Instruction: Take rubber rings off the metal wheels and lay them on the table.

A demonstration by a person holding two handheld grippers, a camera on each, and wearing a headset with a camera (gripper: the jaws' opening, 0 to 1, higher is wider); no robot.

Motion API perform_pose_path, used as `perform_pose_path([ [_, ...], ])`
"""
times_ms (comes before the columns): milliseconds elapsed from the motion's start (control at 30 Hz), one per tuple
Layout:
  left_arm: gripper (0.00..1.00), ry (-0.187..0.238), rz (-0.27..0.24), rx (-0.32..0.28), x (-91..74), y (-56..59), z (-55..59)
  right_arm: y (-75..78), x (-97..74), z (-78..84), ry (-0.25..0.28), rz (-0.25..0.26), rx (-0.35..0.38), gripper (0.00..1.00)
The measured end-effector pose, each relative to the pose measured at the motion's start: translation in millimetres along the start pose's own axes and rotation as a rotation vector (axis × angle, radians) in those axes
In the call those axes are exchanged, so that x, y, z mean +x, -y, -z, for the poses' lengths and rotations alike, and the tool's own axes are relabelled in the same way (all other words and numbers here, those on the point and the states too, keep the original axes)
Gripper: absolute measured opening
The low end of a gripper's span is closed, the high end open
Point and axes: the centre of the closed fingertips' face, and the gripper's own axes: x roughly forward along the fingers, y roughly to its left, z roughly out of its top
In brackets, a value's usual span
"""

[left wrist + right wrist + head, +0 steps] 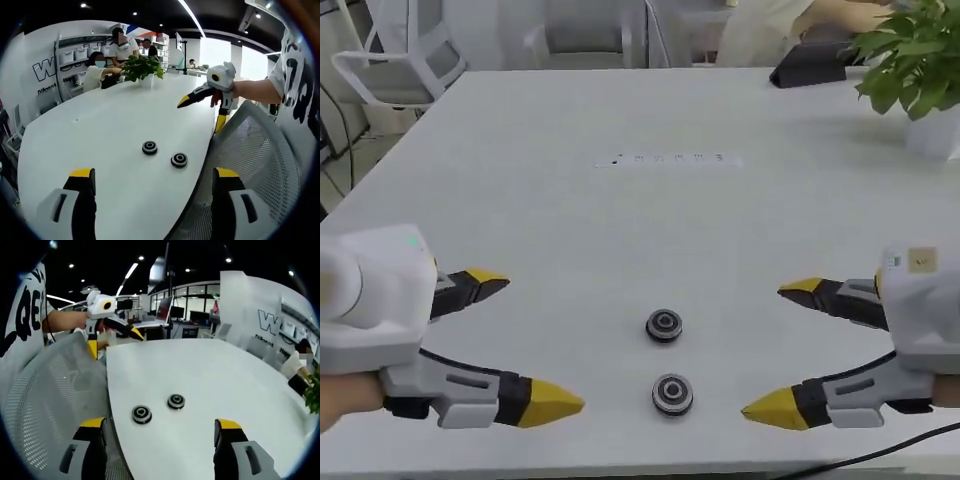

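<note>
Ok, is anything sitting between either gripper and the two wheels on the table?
Nothing visible does. The left gripper and right gripper, both open, flank the near wheel and far wheel, with just table surface between them.

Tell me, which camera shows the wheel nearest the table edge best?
The head view: it looks down on the near wheel, so its dark ring and hub read clearly. The left gripper view and right gripper view show it smaller, at a low slant, beside the other wheel.
</note>
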Motion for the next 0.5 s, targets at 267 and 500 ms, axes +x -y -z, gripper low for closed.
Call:
perform_pose_path([
  [267, 0.95, -0.019, 0.015, 0.009, 8.6, -1.1, 1.7, 3.9, 4.0, 3.7, -0.004, -0.003, 0.003, 0.85],
  [500, 0.95, -0.032, 0.035, 0.015, 17.2, 2.4, 3.6, 5.6, 10.4, 9.1, -0.003, -0.009, 0.016, 0.83],
])
